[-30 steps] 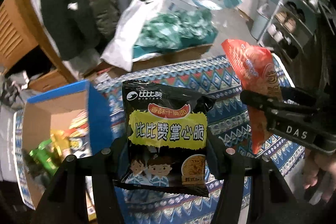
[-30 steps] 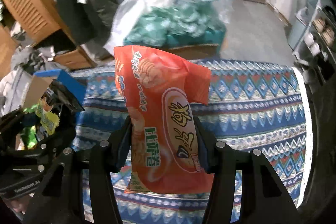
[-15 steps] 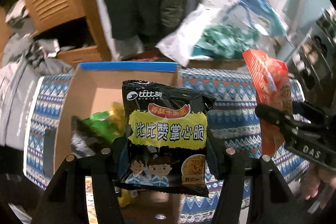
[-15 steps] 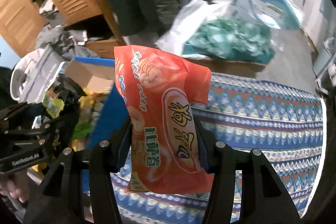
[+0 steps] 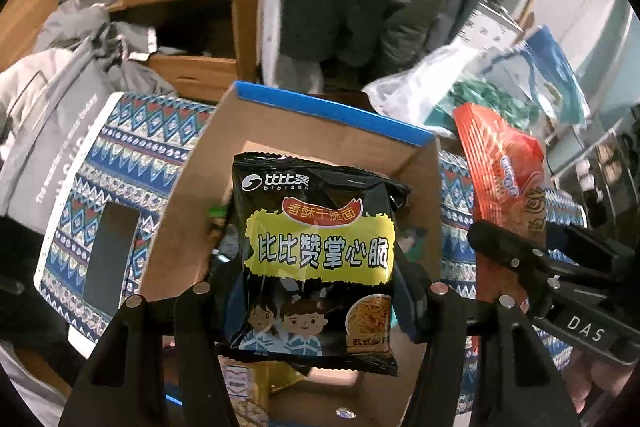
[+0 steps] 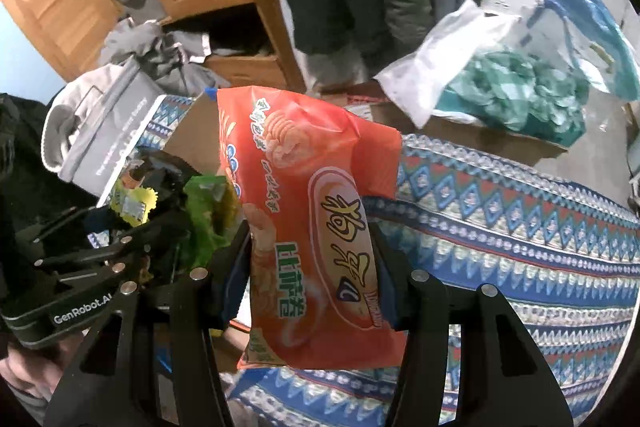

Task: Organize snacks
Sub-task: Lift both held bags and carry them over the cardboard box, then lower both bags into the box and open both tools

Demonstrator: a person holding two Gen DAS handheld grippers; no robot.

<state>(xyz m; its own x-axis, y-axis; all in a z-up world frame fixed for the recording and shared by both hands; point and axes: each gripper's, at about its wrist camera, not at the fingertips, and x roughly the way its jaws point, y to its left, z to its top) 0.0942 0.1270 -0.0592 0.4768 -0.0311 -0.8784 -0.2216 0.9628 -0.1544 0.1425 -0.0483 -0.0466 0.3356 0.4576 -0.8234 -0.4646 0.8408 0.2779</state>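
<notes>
The left gripper [image 5: 316, 291] is closed on a black bag [image 5: 320, 259], pinching its sides so it hangs upright and the front shows. Right under and behind it is the open box [image 5: 280, 131], so the bag looks ready to drop in. The right gripper [image 6: 312, 279] is closed on a red bag [image 6: 312, 227] the same way. The box is off to its left, so that bag probably waits its turn. A green bag [image 6: 208, 223] already lies in the box.
</notes>
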